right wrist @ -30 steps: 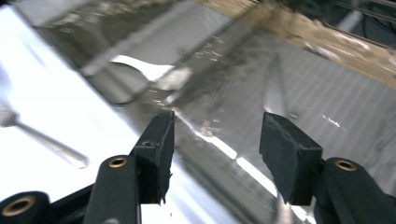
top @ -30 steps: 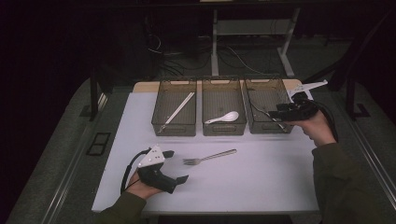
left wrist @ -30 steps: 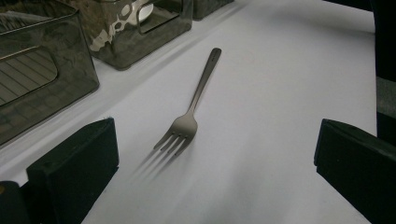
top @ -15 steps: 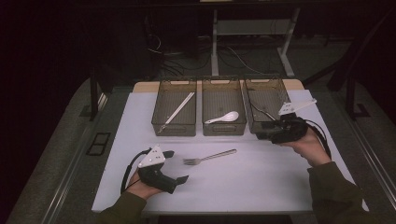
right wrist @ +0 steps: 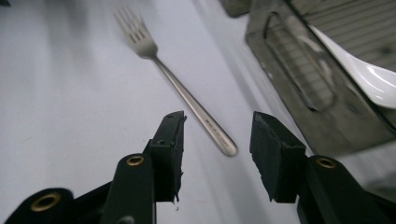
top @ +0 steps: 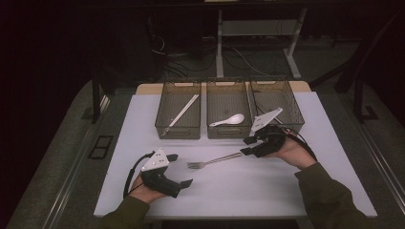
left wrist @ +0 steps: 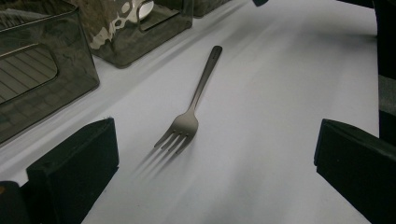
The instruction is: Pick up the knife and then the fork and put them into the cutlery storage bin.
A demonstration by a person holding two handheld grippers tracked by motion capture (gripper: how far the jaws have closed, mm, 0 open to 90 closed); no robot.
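Fork (top: pixel 214 161) on table; handle end between open right gripper (right wrist: pixel 217 135) jaws

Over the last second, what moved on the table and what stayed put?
The right claw came down from the right bin to the fork handle's end, open around it, not yet gripping. Left claw, fork, spoon and chopsticks stayed put.

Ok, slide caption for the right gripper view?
Open right gripper poised over the fork handle's end, beside the spoon bin.
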